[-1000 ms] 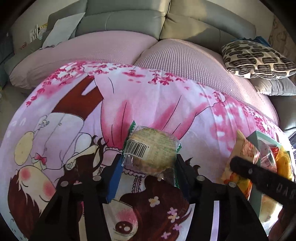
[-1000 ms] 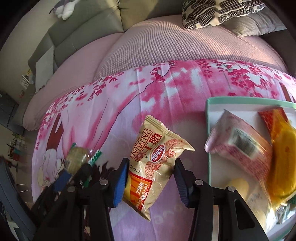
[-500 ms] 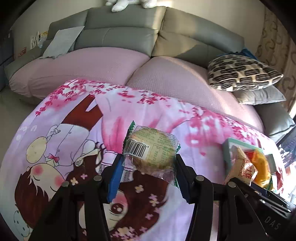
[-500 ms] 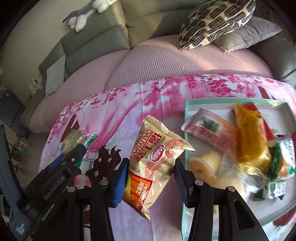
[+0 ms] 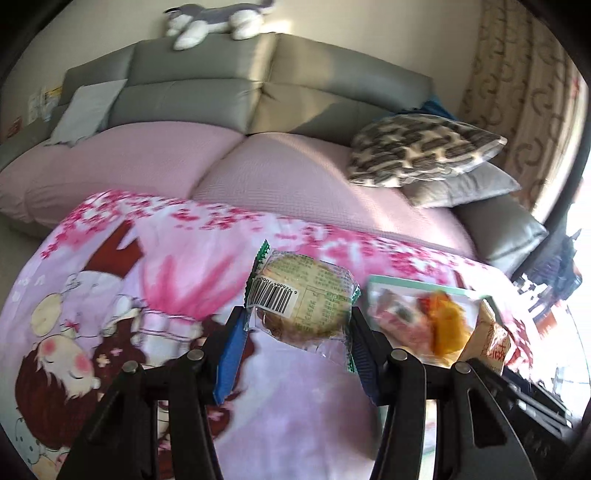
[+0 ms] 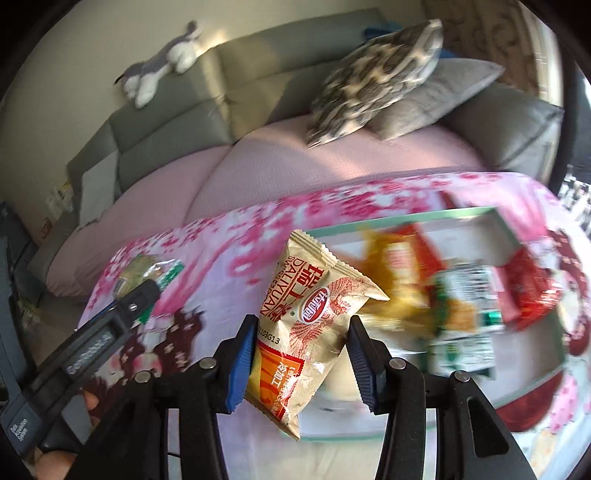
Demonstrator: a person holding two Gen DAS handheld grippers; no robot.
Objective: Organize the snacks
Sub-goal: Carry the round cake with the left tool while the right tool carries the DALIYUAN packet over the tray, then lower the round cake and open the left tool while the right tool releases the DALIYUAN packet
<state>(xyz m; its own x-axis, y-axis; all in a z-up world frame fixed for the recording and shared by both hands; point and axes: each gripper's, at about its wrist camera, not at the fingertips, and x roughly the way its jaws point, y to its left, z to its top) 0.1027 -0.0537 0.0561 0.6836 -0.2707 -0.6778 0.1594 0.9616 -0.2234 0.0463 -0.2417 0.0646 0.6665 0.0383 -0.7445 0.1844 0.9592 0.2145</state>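
My left gripper [image 5: 295,325] is shut on a round cake in a clear wrapper with a barcode [image 5: 303,295] and holds it above the pink cartoon cloth [image 5: 166,266]. My right gripper [image 6: 301,345] is shut on a beige and orange snack bag [image 6: 306,317] and holds it above the left edge of the green-rimmed tray [image 6: 406,216]. The tray [image 5: 406,285] holds several wrapped snacks, blurred by motion. The left gripper and its cake [image 6: 147,267] show at the left of the right wrist view. The snack bag [image 5: 491,336] shows at the right of the left wrist view.
A grey sofa [image 5: 221,92] with pink seat covers [image 5: 295,177] lies beyond the cloth. A patterned pillow [image 5: 417,147] and a grey cushion [image 5: 461,184] sit at its right. A plush toy [image 5: 214,18] lies on the sofa back.
Both grippers have risen and moved right with their snacks. The right gripper's bag now hangs over the tray's left edge, and the tray has come closer to the left gripper.
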